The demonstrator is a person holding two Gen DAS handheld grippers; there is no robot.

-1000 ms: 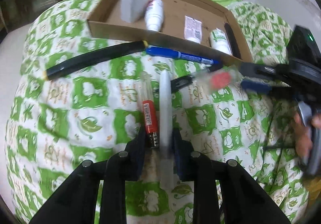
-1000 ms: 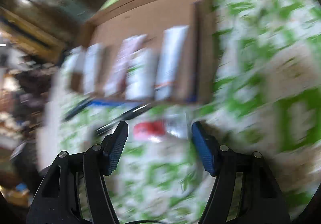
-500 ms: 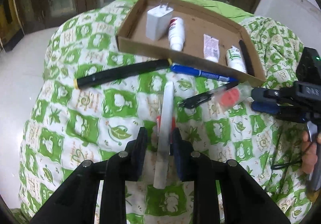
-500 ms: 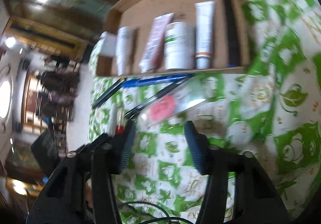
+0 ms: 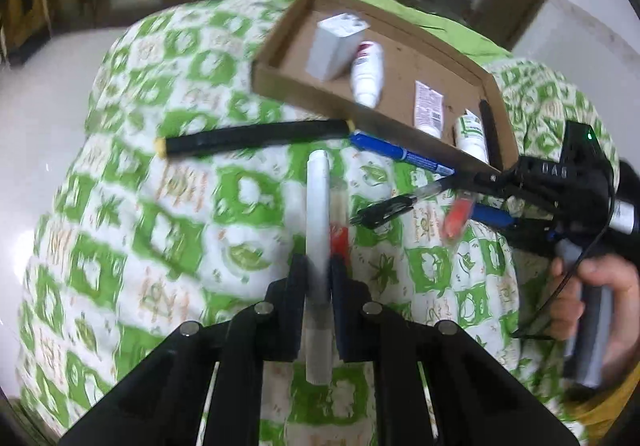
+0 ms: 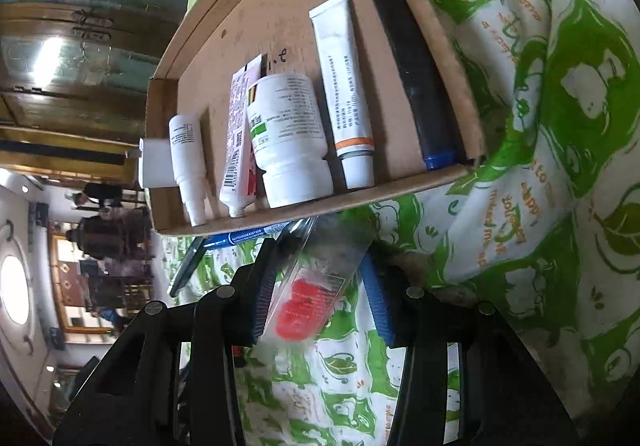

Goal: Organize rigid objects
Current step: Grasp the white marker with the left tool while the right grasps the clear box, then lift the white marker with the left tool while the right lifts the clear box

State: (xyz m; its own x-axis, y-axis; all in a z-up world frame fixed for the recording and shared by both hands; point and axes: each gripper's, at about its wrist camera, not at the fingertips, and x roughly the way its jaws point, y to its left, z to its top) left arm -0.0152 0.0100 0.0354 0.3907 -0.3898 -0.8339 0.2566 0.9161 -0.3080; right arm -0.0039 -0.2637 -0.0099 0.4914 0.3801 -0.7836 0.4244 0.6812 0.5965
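Change: since the frame a second ago the left tool (image 5: 318,278) has closed its jaws onto the white stick (image 5: 318,230), which now rides above the bed with the red lighter (image 5: 339,240) left lying under it; the right tool (image 6: 316,290) has rolled and come down over the clear packet (image 6: 316,278), its jaws closing further.
White stick: clamped between the left tool's pads, running forward past the fingertips and back behind them.
Left tool: jaws pressed fully in on the stick.
Clear packet: a see-through sleeve with a red patch, lying slanted between the right tool's blue pads; both pads sit against its edges, so it looks gripped.
Right tool: jaws partly closed, at the packet's width; seen from the left wrist it is off to the right, held by a hand (image 5: 600,294).
Pens: a black pen (image 5: 384,208) and a blue marker (image 5: 404,156) lie ahead and to the right of the left tool, the marker along the box's near wall; a black rod (image 5: 256,136) lies ahead, crosswise.
Box (image 6: 320,212): a shallow cardboard tray just ahead of the right tool, holding a charger (image 5: 334,46), a small bottle (image 6: 186,162), a pink tube (image 6: 240,134), a white jar (image 6: 290,142), a white tube (image 6: 344,86) and a dark pen (image 6: 404,50), side by side.
Bed (image 5: 120,238): green and white patterned cover under everything.
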